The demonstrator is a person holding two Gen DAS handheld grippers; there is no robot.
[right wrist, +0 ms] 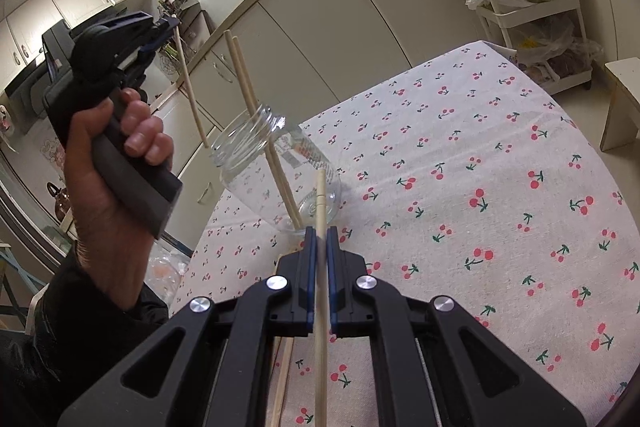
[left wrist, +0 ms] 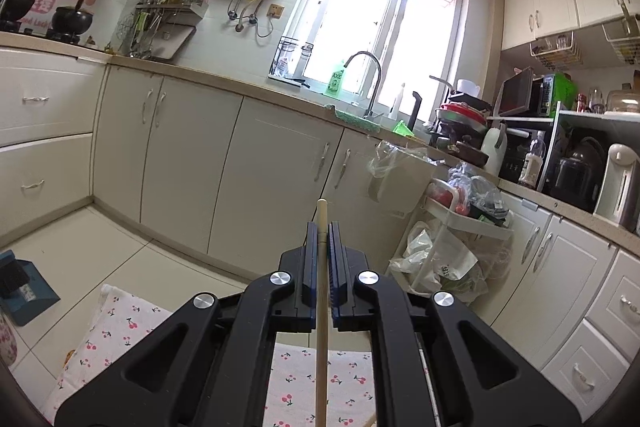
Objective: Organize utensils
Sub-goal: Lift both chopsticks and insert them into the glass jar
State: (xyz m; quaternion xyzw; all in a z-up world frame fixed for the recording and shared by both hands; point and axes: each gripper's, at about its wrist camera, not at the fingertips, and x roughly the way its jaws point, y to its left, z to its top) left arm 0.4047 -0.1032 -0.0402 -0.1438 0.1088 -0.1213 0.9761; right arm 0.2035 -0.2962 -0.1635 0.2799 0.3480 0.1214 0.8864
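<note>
On the surface (right wrist: 460,147), only the right view shows the glass jar (right wrist: 276,163): two chopsticks (right wrist: 256,115) inside. Left hand-held gripper (left wrist: 322,227) clamps one chopstick (left wrist: 321,307); right hand-held gripper (right wrist: 319,231) clamps another chopstick (right wrist: 320,195).

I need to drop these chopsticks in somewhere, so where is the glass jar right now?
In the right wrist view the glass jar stands on the cherry-print tablecloth, just beyond the right gripper, with two chopsticks already in it.

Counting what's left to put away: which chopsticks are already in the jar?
The pair of chopsticks leaning in the glass jar; the others are clamped singly in the left gripper and right gripper.
</note>
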